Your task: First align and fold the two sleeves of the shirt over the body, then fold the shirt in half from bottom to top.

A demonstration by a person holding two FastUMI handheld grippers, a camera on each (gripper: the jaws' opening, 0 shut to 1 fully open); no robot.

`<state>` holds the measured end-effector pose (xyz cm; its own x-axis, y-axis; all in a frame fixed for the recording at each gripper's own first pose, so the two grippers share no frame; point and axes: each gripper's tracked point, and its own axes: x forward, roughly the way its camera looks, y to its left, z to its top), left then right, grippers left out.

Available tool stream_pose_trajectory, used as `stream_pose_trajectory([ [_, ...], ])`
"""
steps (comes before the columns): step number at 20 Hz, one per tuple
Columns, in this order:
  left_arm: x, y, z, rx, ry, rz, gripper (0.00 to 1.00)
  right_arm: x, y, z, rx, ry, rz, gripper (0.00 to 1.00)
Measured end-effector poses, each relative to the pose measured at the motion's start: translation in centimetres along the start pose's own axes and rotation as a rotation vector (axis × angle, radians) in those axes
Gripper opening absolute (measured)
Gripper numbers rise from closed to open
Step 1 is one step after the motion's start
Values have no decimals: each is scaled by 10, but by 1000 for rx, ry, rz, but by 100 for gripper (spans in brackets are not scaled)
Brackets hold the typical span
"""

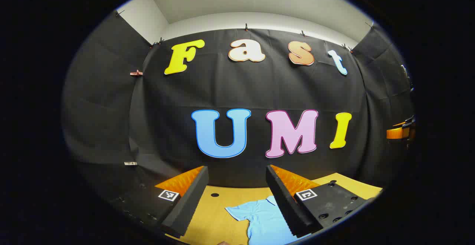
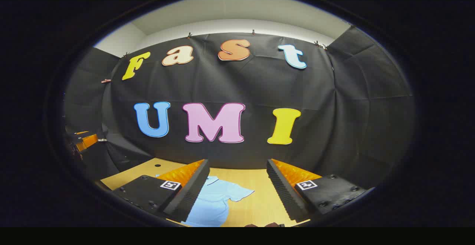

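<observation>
A light blue short-sleeved shirt (image 1: 261,221) lies flat on the wooden table (image 1: 213,215), collar toward the back wall, one sleeve spread out to the left in the left gripper view. My left gripper (image 1: 237,187) hangs open above the table, the shirt showing between and behind its fingers. In the right gripper view the shirt (image 2: 215,200) lies low at left, its other sleeve pointing right. My right gripper (image 2: 237,180) is open above the table with nothing between its fingers. Both grippers are well above the cloth and touch nothing.
The black cloth wall (image 1: 241,89) closes the booth behind the table. The other gripper (image 1: 399,131) shows at the right edge of the left gripper view, and at the left edge (image 2: 83,141) of the right gripper view. The table has a small round hole (image 1: 214,194).
</observation>
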<state>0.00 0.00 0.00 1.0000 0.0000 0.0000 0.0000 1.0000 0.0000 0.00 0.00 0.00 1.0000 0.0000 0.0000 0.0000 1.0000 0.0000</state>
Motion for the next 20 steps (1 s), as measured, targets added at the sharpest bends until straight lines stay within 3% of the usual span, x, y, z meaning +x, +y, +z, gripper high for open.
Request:
stream_pose_trajectory([
  [14, 0, 0, 0, 0, 0, 0, 98, 0, 0, 0, 0, 0, 0, 97],
  [15, -10, -5, -8, -30, 59, 0, 98, 0, 0, 0, 1, 1, 1, 97],
  [17, -11, -7, -6, -68, 68, -1, 99, -3, -2, -4, -29, 40, 10, 97],
  [20, -11, -5, -7, -44, 62, -2, 99, 0, -3, -15, -21, 79, -11, 97],
])
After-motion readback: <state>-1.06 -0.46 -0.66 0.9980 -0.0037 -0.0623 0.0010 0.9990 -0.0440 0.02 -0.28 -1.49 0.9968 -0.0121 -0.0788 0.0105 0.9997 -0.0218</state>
